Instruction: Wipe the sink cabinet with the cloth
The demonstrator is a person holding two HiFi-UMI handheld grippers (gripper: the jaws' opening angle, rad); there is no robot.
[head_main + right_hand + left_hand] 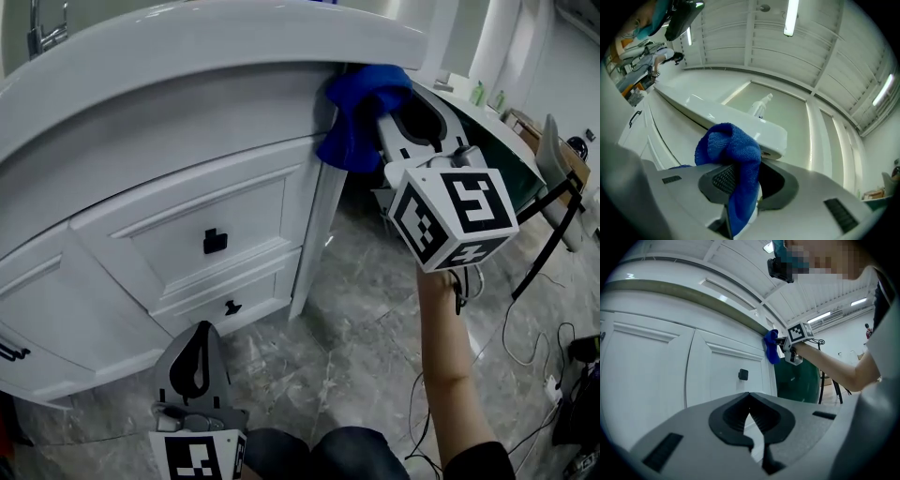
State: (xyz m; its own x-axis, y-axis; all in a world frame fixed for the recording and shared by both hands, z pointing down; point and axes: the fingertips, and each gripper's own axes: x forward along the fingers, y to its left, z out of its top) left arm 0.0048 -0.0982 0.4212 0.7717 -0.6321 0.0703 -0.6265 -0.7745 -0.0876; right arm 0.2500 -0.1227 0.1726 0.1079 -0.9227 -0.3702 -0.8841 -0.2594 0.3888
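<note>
One blue cloth point(733, 161) — bunched, terry-textured

Your cloth point(361, 117) hid the cabinet point(187, 225) corner behind it; the bottom edge cut off your left gripper point(200, 330).

**Around the job: floor, fittings and lights**

Underfoot we see a grey marble-patterned floor point(375, 319), with thin cables point(551, 367) trailing over it at the right. A chrome tap point(45, 28) stands at the top left. Far to the upper right are small green bottles point(480, 92), and black stand legs point(548, 234) slant down near them. A dark green panel point(797, 380) shows in the left gripper view. Overhead, tube lights point(789, 18) hang on a ribbed ceiling point(740, 37). Below them stands what looks to us like a white spray bottle point(761, 105).
</note>
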